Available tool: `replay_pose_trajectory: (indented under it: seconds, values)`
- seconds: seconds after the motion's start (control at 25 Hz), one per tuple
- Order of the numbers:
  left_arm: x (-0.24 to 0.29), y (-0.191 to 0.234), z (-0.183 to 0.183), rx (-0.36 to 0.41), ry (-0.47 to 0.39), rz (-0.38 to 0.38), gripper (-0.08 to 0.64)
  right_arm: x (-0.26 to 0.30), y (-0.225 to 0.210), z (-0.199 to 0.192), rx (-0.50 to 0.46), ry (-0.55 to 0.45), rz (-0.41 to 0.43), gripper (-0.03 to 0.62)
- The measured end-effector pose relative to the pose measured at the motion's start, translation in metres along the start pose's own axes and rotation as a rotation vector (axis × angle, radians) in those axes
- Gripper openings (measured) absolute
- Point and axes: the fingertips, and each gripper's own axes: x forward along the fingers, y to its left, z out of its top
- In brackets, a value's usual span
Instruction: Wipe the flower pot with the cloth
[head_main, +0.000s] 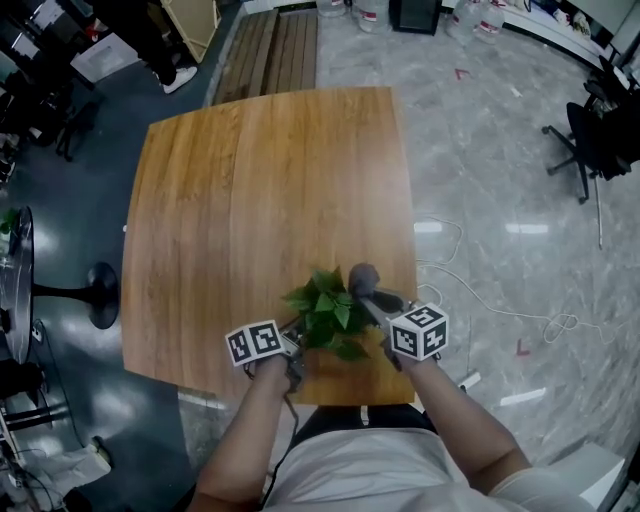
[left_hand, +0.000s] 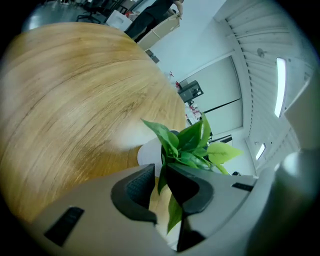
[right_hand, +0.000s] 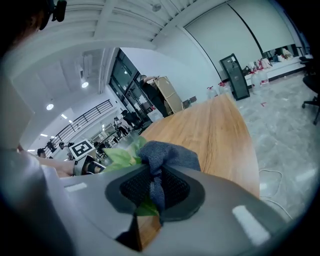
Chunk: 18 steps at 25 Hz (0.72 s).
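Grips bunched dark blue-grey cloth (right_hand: 167, 155) in right gripper (right_hand: 156, 182) jaws, ready for wiping. Holds left gripper (left_hand: 161, 172) jaws released, leaf between, beside leafy white flower pot (left_hand: 149, 152) near wooden bench (head_main: 260, 200) edge, probably for steadying.

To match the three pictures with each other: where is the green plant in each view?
Head view: plant, low centre, near the table's front edge.
Left gripper view: plant, centre-right, low.
Right gripper view: plant, left of the cloth.
Shared landmark: the wooden table.
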Motion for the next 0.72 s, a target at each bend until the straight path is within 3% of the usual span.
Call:
replay_pose_trajectory:
  seconds: [0.4,0.72]
  values:
    - [-0.013,-0.022,0.006,0.049,-0.068,-0.009,0.107,-0.039,0.007,0.024,-0.053,-0.048,-0.014,0.055]
    - [-0.058,-0.056,0.008,0.196,-0.194,0.003,0.106,-0.072,0.046,0.047,-0.199,-0.096,0.03,0.055]
